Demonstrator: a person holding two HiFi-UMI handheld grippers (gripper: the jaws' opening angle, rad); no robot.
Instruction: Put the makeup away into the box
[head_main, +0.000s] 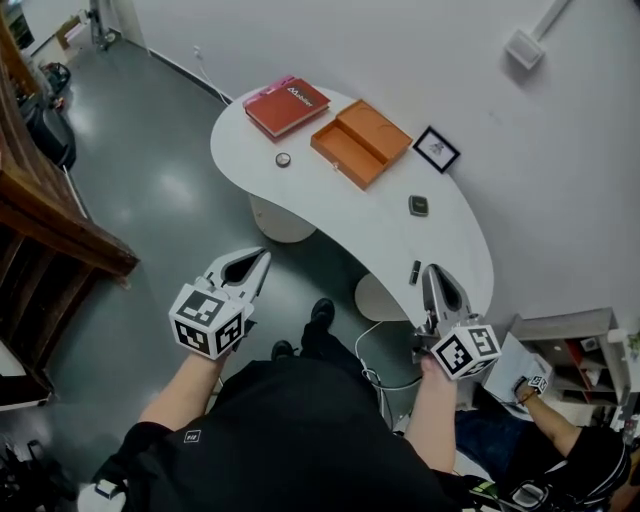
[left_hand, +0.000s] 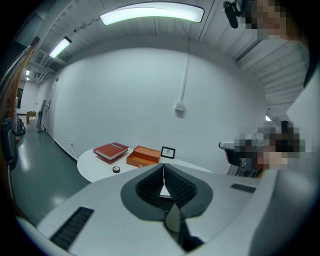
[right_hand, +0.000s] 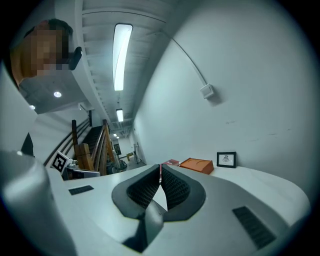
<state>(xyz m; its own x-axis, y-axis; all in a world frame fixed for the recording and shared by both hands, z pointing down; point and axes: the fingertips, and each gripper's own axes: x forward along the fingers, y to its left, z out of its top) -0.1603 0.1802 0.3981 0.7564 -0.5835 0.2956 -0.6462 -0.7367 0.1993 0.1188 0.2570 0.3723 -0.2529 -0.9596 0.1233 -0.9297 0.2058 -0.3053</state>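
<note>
An open orange box lies at the far side of the white curved table, beside a red book-like case. On the tabletop sit a small round compact, a dark square compact and a thin dark stick near the front edge. My left gripper hangs shut and empty over the floor, short of the table. My right gripper is shut and empty too, at the table's near right edge by the stick. The left gripper view shows the box and round compact beyond the left gripper.
A small framed picture stands against the wall behind the box. A wooden staircase rises at the left. At the bottom right another person sits next to a low shelf. Grey floor lies between me and the table.
</note>
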